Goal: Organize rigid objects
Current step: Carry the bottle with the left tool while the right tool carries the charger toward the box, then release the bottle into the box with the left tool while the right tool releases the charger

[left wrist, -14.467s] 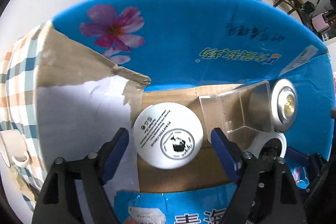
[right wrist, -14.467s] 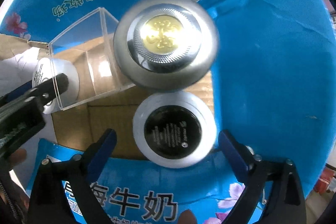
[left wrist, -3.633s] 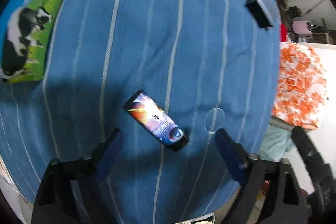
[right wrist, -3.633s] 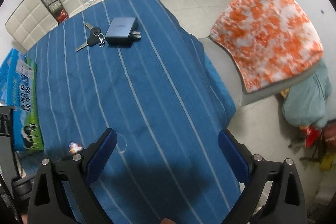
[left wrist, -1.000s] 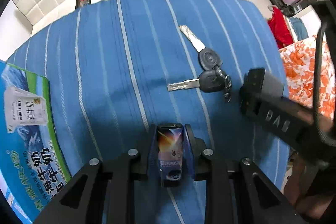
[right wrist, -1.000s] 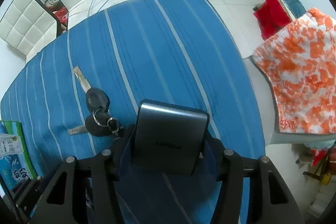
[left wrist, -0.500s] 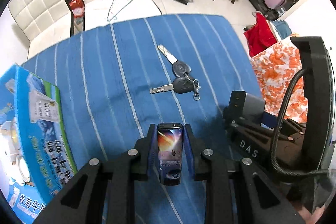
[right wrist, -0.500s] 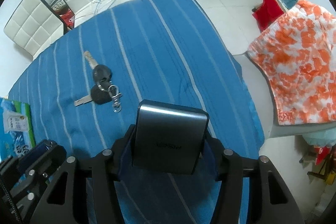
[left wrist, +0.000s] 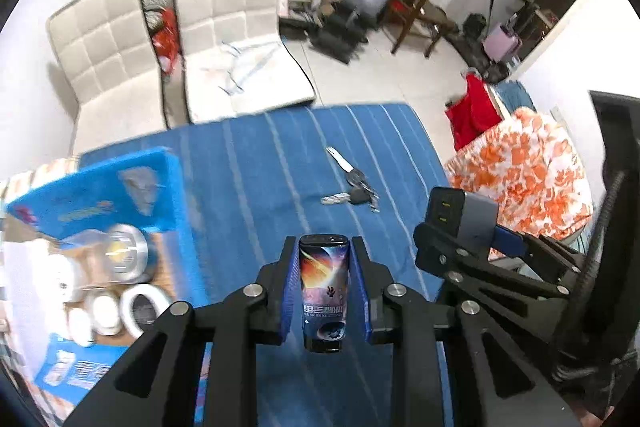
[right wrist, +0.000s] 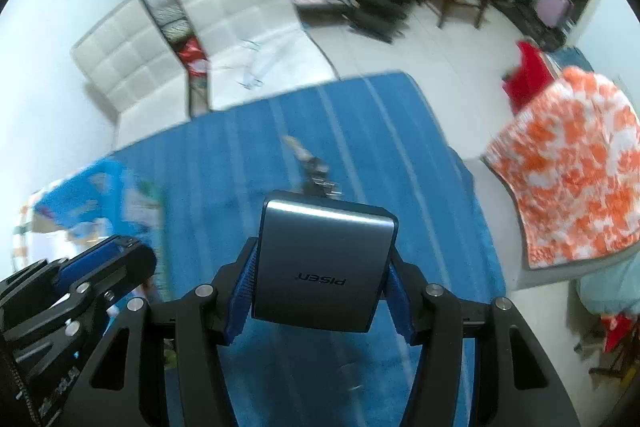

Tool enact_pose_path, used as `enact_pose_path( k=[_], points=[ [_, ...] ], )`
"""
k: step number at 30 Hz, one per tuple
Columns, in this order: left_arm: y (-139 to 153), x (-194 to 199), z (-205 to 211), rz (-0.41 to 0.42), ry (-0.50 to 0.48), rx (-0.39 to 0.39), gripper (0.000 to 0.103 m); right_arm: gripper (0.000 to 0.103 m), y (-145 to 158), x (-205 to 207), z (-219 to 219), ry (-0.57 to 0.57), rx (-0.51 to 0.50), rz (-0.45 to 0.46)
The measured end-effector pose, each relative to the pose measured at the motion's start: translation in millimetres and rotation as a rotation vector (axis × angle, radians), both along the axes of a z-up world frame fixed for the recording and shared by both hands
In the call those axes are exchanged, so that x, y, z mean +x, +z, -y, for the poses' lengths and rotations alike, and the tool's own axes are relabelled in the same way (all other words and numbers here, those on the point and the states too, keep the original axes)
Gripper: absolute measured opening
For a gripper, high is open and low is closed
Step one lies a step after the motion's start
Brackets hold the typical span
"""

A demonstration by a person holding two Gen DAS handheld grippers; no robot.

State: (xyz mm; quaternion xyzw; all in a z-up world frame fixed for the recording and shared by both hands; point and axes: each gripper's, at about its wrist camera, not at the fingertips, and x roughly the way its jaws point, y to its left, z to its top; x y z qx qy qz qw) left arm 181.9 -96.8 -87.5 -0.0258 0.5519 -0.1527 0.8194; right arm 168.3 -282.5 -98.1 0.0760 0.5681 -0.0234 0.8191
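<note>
The left gripper [left wrist: 324, 287] clamps the printed lighter [left wrist: 323, 283] and the right gripper [right wrist: 320, 279] clamps the grey charger [right wrist: 322, 263], both lifted above the blue cloth [left wrist: 256, 163]. The keys [left wrist: 352, 189] remain on the cloth, right of the blue box [left wrist: 120, 183], which seems to hold several jars. A second ago both grippers sat lower by the keys; now the box is in view.

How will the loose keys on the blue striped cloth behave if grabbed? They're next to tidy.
The dark-headed metal keys on a ring would probably flop and splay, not lift as one. Lying flat on the blue striped cloth, they offer little edge and may slide.
</note>
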Motion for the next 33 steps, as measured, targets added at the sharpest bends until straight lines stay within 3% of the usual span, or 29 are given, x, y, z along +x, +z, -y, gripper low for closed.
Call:
enact_pose_path(
  k=[5, 10, 16, 21, 27, 33],
  points=[
    [25, -15, -60, 0.043, 0.05, 0.015, 0.022, 0.06, 39, -18, -68, 0.065, 0.032, 0.054],
    [32, -35, -127, 0.05, 0.109, 0.045, 0.022, 0.06, 45, -34, -147, 0.129, 0.083, 0.056],
    [7, -45, -215, -0.016, 0.201, 0.072, 0.022, 0.06, 9, -45, -236, 0.218, 0.139, -0.02],
    [-35, -38, -277, -0.115, 0.259, 0.081, 0.022, 0.06, -49, -42, -291, 0.264, 0.134, -0.117],
    [-81, -29, -306, -0.187, 0.268, 0.132, 0.022, 0.06, -110, -32, -326, 0.283, 0.086, -0.195],
    [-110, -21, -306, -0.228, 0.222, 0.19, 0.022, 0.06, -142, -28, -349, 0.298, 0.018, -0.234]
  ],
)
